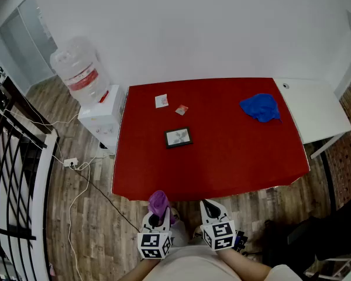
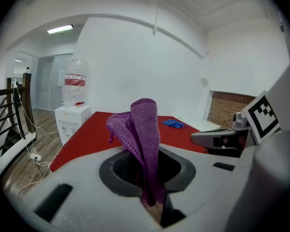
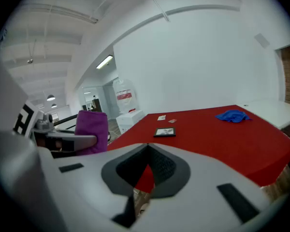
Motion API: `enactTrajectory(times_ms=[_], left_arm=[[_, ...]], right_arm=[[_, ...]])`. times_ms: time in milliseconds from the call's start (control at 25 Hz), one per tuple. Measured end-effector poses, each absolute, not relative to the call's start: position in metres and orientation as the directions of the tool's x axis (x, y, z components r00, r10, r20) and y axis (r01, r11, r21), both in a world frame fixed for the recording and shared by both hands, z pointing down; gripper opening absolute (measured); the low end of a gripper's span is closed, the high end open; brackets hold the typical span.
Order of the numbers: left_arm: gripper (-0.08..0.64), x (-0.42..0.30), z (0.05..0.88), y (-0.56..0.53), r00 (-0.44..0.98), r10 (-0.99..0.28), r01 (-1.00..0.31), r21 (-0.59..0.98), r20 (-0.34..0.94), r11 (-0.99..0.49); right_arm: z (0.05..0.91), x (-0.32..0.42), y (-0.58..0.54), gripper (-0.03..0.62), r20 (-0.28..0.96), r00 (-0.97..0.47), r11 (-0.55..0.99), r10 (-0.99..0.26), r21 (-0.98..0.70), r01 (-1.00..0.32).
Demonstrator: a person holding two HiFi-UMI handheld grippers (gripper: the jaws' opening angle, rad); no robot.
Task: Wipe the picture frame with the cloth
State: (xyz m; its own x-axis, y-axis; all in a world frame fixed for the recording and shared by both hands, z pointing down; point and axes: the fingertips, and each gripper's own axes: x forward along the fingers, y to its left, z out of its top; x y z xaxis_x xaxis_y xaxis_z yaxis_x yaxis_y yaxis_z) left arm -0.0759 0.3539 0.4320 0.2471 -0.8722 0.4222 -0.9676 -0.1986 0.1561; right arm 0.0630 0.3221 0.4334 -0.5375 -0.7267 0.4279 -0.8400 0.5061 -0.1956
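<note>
The left tool [image 1: 157, 216] is clamped on the bunched purple cloth [image 1: 158, 202], probably ready for wiping. The picture frame [image 1: 178, 137] lies flat on the red surface [image 1: 234, 157], with open room all round. The right tool [image 1: 209, 206] is pinched together on nothing, just off the near edge. A blue rag [image 1: 261, 107] sits well apart, far right.

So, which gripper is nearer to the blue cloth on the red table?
Right. Both are off the near edge of the table. The blue cloth lies ahead and right of the right gripper; the left gripper, holding a purple cloth, is further left.
</note>
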Motion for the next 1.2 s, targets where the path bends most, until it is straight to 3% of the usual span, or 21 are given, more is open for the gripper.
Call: enactTrajectory(times_ms=[800,1200], left_arm=[[0.061,-0.145,0.432,0.166,0.382,-0.834,-0.924,0.169,0.398,-0.343],[0.061,-0.149,0.436,0.129,0.369,-0.830,-0.929,0.180,0.418,-0.322]], right_arm=[[0.432,-0.007,0.156,0.004,0.442,-0.422,0.401,-0.791,-0.145,-0.904],[0.434,-0.007,0.109,0.005,0.470,-0.430,0.410,-0.771,-0.151,-0.899]])
